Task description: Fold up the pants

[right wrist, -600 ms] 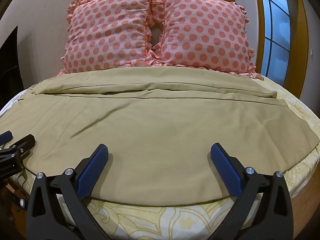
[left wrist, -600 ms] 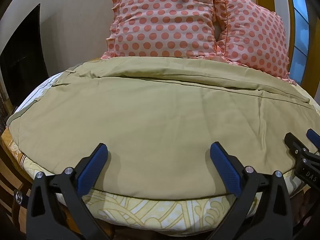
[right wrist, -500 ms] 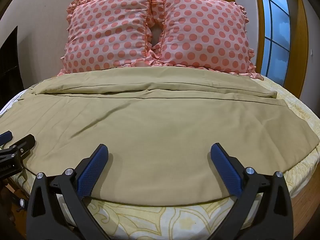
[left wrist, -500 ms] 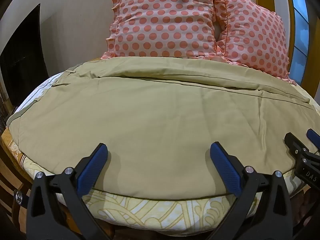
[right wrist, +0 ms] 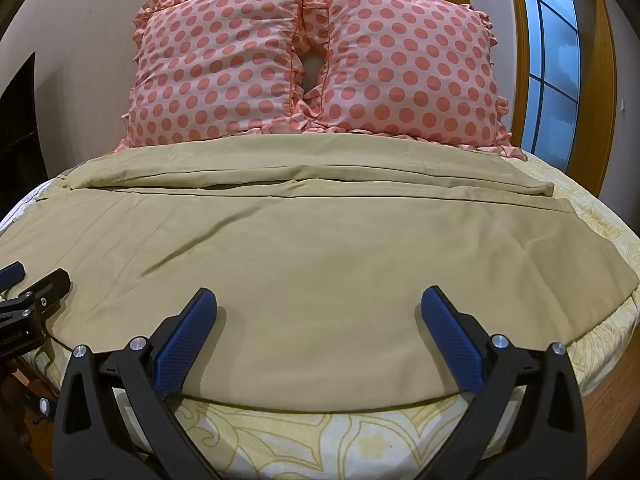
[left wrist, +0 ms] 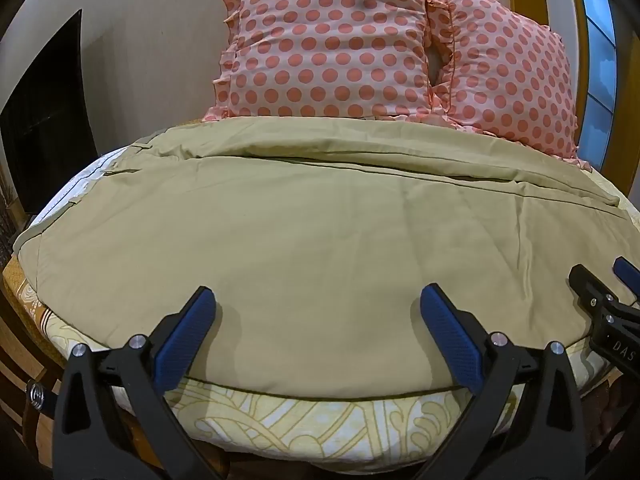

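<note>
Olive-tan pants (left wrist: pixel 320 232) lie spread flat across the bed, waistband at the left and leg ends at the right (right wrist: pixel 320 248). One leg lies behind the other, near the pillows. My left gripper (left wrist: pixel 318 304) is open and empty, hovering over the pants' near edge toward the left. My right gripper (right wrist: pixel 320 304) is open and empty over the near edge toward the right. The right gripper also shows at the right edge of the left wrist view (left wrist: pixel 608 312), and the left gripper at the left edge of the right wrist view (right wrist: pixel 28 300).
Two pink polka-dot pillows (right wrist: pixel 312 64) lean against the wall behind the pants. The bed has a yellow patterned sheet (right wrist: pixel 320 440). A window (right wrist: pixel 552 72) is at the right, a dark opening (left wrist: pixel 44 120) at the left.
</note>
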Demonstrator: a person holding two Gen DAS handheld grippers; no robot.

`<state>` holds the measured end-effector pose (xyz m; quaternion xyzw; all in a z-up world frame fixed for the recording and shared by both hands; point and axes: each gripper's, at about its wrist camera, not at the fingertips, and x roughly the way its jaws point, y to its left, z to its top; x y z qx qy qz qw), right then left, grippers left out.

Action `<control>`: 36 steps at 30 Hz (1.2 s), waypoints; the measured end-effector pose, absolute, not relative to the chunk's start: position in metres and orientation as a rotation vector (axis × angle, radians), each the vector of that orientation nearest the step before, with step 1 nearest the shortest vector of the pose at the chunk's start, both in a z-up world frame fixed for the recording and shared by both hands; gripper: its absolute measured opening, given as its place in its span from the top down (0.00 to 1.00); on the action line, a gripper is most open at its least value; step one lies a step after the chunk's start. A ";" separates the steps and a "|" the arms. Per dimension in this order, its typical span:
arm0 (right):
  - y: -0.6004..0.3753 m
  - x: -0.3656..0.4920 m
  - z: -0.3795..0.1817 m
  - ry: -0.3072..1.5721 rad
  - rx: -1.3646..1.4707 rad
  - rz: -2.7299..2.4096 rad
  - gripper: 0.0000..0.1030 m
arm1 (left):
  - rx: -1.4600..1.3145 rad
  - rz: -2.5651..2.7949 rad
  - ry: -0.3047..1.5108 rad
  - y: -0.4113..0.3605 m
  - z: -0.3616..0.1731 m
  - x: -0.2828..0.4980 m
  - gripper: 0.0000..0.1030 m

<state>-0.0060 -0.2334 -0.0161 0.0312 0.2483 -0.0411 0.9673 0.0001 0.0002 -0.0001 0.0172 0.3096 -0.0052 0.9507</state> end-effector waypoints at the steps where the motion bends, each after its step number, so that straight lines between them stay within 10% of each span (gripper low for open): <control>1: -0.233 -0.006 -0.016 0.502 0.063 -0.083 0.01 | 0.035 -0.011 0.629 -0.001 0.004 -0.001 0.02; 36: -0.234 -0.009 -0.020 0.486 0.062 -0.086 0.01 | 0.038 -0.011 0.581 0.003 0.001 -0.002 0.02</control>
